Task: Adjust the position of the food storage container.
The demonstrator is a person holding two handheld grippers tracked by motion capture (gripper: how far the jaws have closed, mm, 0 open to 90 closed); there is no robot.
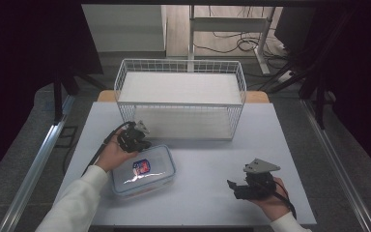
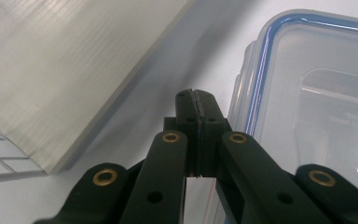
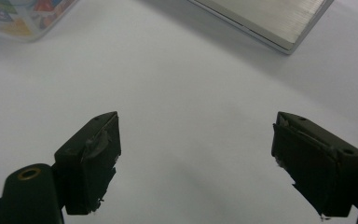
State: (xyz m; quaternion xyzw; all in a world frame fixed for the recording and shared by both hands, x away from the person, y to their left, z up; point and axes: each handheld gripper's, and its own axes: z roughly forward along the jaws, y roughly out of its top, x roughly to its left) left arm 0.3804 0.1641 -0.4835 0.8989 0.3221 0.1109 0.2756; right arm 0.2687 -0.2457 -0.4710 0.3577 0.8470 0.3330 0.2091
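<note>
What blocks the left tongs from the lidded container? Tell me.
Nothing visible. The left tongs, shut and empty, sit just beyond the clear blue-rimmed container, at its far edge, with bare table between. The wire shelf rack stands behind them, not in between.

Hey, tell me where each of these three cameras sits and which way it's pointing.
High view: above the person's side, looking forward and down on the table, wire basket and clear lidded box; both forearms, left gripper and right gripper show.
Left gripper view: on the left gripper, looking down past its shut fingers at the clear lidded box.
Right gripper view: on the right gripper, its open fingers over bare table.
Shared: both gripper views catch the basket's white liner.
</note>
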